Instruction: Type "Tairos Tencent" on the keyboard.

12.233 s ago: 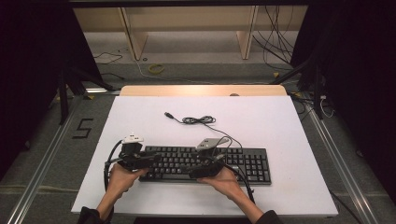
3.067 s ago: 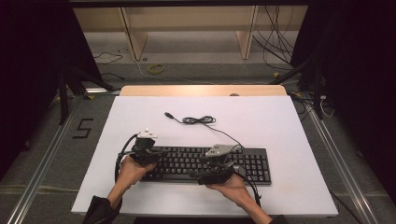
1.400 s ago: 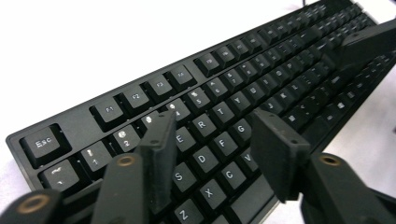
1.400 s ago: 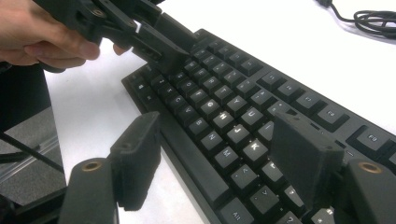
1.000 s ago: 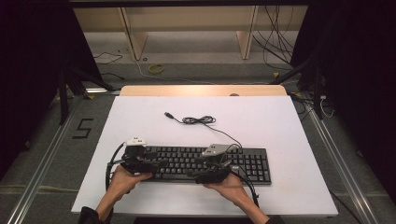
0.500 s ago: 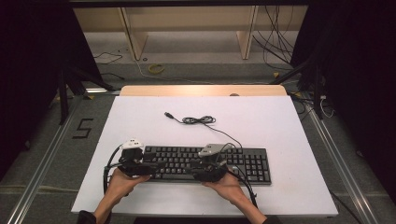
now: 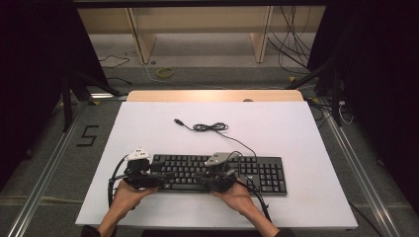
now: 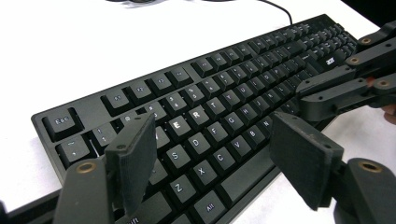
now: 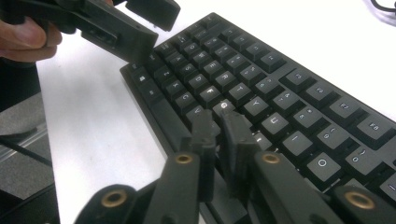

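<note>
A black keyboard (image 7: 247, 170) lies along the near side of the white table (image 7: 296, 133). My left gripper (image 7: 159, 179) hovers over the keyboard's (image 8: 210, 102) left end. Its jaws have been opening and now stand open (image 8: 215, 158) above the letter keys, with nothing between them. My right gripper (image 7: 202, 181) points left over the keyboard's (image 9: 280, 93) middle rows. Its jaws have just been closing and are shut (image 9: 219, 123) just above the keys, holding nothing. Each gripper appears in the other's view: the right gripper (image 8: 345, 88) and the left gripper (image 9: 116, 23).
The keyboard's black cable (image 7: 210, 127) coils on the table behind it, ending in a USB plug (image 7: 177, 121). A wooden strip (image 7: 212, 95) runs along the table's far edge. Bare table top lies to the right of the keyboard and behind it.
Both hands stay at the keyboard's front edge. The right gripper has edged slightly left along the keys; the left one has hardly moved.
</note>
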A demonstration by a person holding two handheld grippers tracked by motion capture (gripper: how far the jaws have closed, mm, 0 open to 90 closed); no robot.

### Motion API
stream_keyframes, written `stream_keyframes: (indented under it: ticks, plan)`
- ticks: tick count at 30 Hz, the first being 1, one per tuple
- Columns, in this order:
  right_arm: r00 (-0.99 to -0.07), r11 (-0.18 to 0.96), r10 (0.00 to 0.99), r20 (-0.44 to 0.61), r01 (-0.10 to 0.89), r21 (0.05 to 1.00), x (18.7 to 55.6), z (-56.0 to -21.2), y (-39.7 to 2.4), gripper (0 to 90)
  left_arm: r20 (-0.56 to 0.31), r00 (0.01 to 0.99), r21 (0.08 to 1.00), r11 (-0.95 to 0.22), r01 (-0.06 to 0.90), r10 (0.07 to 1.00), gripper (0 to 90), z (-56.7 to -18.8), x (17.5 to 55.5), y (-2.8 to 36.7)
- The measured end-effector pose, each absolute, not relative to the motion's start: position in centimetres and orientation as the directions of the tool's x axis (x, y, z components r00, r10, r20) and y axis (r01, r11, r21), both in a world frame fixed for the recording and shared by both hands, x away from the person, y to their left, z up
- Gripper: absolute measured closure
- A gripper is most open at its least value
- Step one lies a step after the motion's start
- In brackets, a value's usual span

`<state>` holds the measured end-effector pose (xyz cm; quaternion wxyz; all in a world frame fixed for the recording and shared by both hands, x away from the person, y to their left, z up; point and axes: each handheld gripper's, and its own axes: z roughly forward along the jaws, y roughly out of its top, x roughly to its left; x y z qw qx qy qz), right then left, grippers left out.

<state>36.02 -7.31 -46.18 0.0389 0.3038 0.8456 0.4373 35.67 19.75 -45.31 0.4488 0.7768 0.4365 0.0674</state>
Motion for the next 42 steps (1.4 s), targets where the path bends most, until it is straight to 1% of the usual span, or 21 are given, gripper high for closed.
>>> stream_keyframes:
  ticks: [4,8,34,42]
  plan:
    - [-0.81,0.441,0.554,0.193,0.482,0.757,36.1,-46.3,-7.1,88.8,-0.286,0.611,0.759,-0.214,0.615,0.738,31.5,-45.3,35.5,19.8]
    - [-0.809,0.45,0.557,0.186,0.482,0.752,36.2,-46.5,-7.0,89.9,-0.289,0.613,0.766,-0.207,0.609,0.735,31.3,-45.3,35.3,19.9]
    - [-0.804,0.501,0.576,0.149,0.491,0.712,36.7,-48.1,-5.9,90.0,-0.292,0.625,0.791,-0.184,0.583,0.724,31.2,-45.6,34.2,20.0]
    - [-0.804,0.504,0.58,0.127,0.477,0.72,36.5,-48.3,-5.8,90.0,-0.29,0.622,0.793,-0.181,0.581,0.727,31.2,-45.6,34.3,20.0]
